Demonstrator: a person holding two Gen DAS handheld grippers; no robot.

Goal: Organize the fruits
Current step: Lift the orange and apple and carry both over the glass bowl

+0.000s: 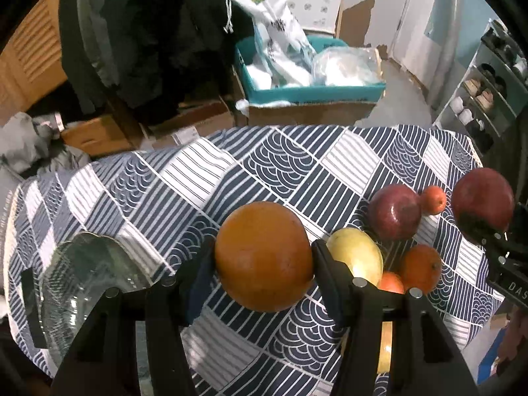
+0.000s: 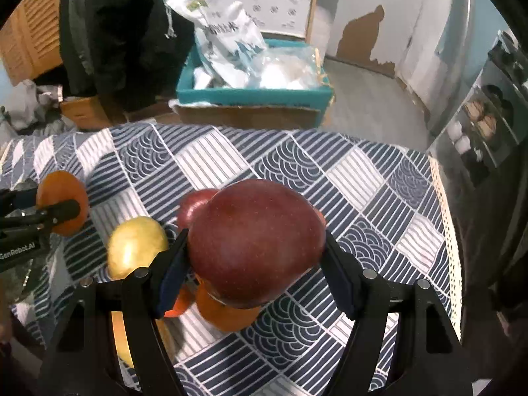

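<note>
Two fruits gripped above the patterned cloth

We have our left gripper (image 1: 264,257) clamped on a round, dimpled orange (image 1: 264,255) and our right gripper (image 2: 255,250) clamped on a smooth, speckled red apple (image 2: 255,242), both above the table's navy-and-white tablecloth (image 1: 280,165). Just right of the orange lie a yellow fruit (image 1: 356,254), a second red apple (image 1: 394,211) and small oranges (image 1: 420,267). A clear glass bowl (image 1: 82,274), near left, is plain only in the left view. Beyond the table sit a teal box (image 2: 254,94) of white bags and a shoe rack (image 1: 485,89).
</note>
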